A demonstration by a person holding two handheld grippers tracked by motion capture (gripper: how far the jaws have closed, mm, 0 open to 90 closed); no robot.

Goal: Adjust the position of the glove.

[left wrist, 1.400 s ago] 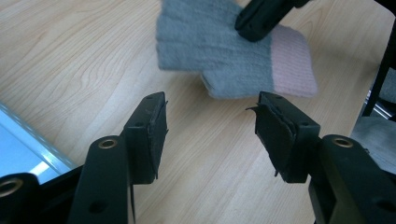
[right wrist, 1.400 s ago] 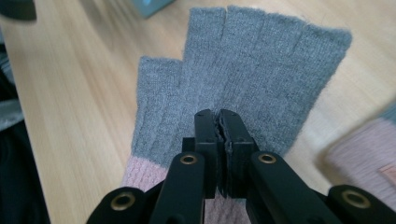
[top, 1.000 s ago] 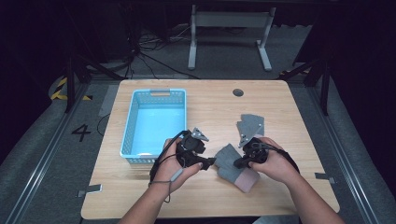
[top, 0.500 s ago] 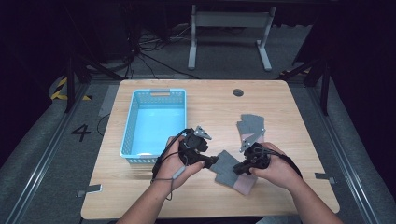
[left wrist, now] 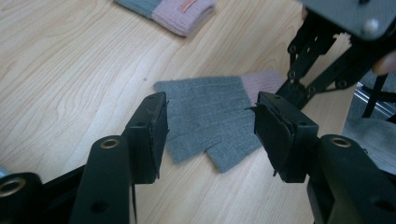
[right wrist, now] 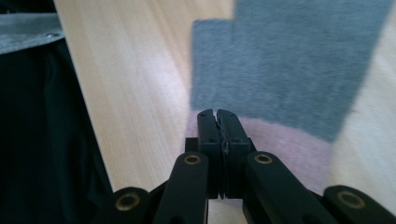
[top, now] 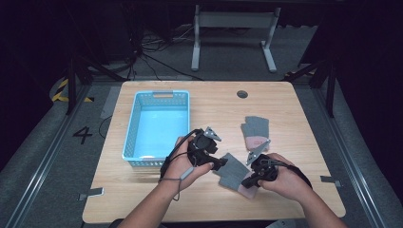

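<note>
From above, the left gripper (top: 219, 164) hovers with jaws apart at the near glove (top: 234, 172) on the table (top: 294, 109), the right gripper (top: 247, 182) at its pink cuff. The left gripper view shows those jaws wide over the grey fingers, nothing grasped. In the right gripper view the jaws are clenched together over the cuff, probably pinning it, though whether cloth is caught I cannot tell.

Basket (top: 159, 126) left of two gloves (top: 234, 171) on table (top: 294, 109).

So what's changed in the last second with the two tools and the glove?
The right tool has slid down to the pink cuff of the near glove, and its jaws have just closed; whether cloth is pinched is unclear. The left tool stays open at the glove's finger end. The far glove and blue basket haven't moved.
</note>
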